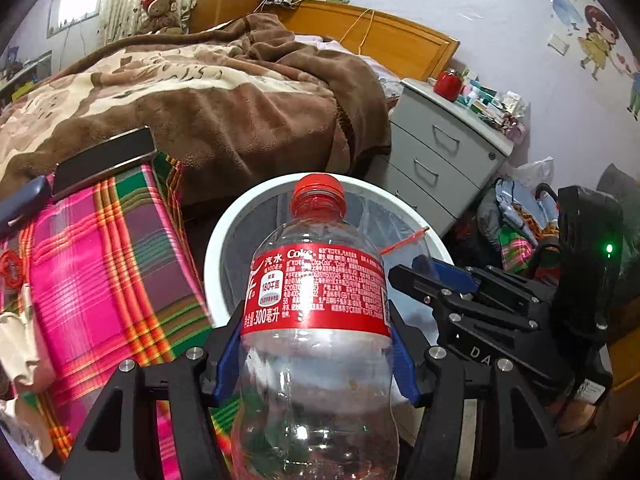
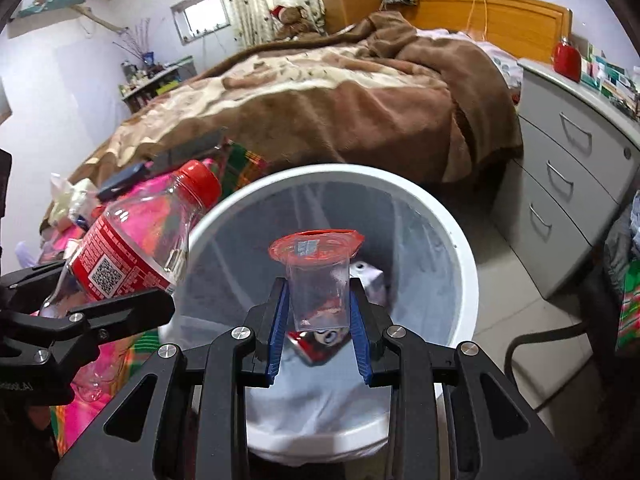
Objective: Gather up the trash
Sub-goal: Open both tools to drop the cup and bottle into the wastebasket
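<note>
The empty clear plastic cola bottle with the red label and red cap [image 1: 316,320] sits clamped at its label between the blue pads of the left tool [image 1: 316,354], its cap tilted toward the round white trash bin lined with a pale bag [image 1: 214,248]. In the right wrist view the same bottle [image 2: 136,248] hangs just left of the bin's rim [image 2: 468,264], over the pink plaid cloth [image 2: 96,396]. The right tool [image 2: 319,322] is clenched on a small clear plastic cup with a torn red foil lid [image 2: 318,280], held upright above the bin's open mouth. Down inside the bin lies a crushed red can [image 2: 320,342] and a pale carton [image 2: 370,280].

Both tools are close together at the bin's near edge. The brown blanket on the bed [image 2: 320,112] rises just behind the bin, a grey drawer cabinet [image 2: 568,184] stands to the right, and bare tiled floor [image 2: 504,292] lies between cabinet and bin.
</note>
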Action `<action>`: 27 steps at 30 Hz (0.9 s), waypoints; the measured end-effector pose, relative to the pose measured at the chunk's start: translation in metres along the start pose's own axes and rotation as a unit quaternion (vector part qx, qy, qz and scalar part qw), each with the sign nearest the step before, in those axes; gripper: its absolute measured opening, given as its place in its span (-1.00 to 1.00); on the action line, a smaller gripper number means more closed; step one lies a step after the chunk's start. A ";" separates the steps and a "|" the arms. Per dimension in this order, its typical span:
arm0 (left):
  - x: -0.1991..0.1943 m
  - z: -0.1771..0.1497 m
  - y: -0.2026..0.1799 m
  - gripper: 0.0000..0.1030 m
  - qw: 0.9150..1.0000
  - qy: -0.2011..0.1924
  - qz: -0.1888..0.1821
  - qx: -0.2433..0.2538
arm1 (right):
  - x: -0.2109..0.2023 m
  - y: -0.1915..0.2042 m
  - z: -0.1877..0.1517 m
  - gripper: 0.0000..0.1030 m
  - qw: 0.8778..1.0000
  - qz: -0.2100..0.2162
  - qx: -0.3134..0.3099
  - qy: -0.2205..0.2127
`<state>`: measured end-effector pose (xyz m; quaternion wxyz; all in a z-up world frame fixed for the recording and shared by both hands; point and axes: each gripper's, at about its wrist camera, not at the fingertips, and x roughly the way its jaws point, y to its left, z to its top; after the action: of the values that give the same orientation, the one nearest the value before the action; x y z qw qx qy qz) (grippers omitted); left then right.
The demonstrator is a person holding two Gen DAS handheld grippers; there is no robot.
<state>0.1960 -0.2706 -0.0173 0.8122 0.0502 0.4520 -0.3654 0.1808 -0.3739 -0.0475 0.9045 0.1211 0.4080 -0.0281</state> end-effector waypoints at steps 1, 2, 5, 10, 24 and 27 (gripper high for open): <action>0.005 0.001 0.000 0.21 1.000 0.002 -0.003 -0.002 | 0.000 -0.002 0.000 -0.41 1.000 -0.002 0.001 0.002; 0.009 0.001 0.000 0.20 1.000 0.003 -0.006 -0.006 | 0.003 -0.005 0.000 -0.41 1.000 -0.009 0.005 0.007; 0.015 0.001 0.000 0.21 1.000 0.003 -0.005 -0.007 | 0.005 -0.011 -0.001 -0.39 1.000 -0.012 0.007 0.013; 0.013 0.002 0.006 0.28 1.000 0.001 -0.018 -0.018 | 0.003 -0.018 -0.003 0.29 1.000 -0.009 0.019 0.012; -0.031 -0.011 0.018 0.29 0.999 -0.039 -0.001 -0.031 | -0.016 -0.012 0.000 0.29 0.999 -0.004 0.029 -0.015; -0.043 -0.017 0.024 0.29 0.998 -0.047 0.005 -0.042 | -0.019 -0.006 -0.001 0.29 0.999 0.000 0.028 -0.021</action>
<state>0.1857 -0.2230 0.0002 0.8357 0.0008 0.4283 -0.3439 0.1667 -0.3802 -0.0353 0.9088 0.1462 0.3884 -0.0422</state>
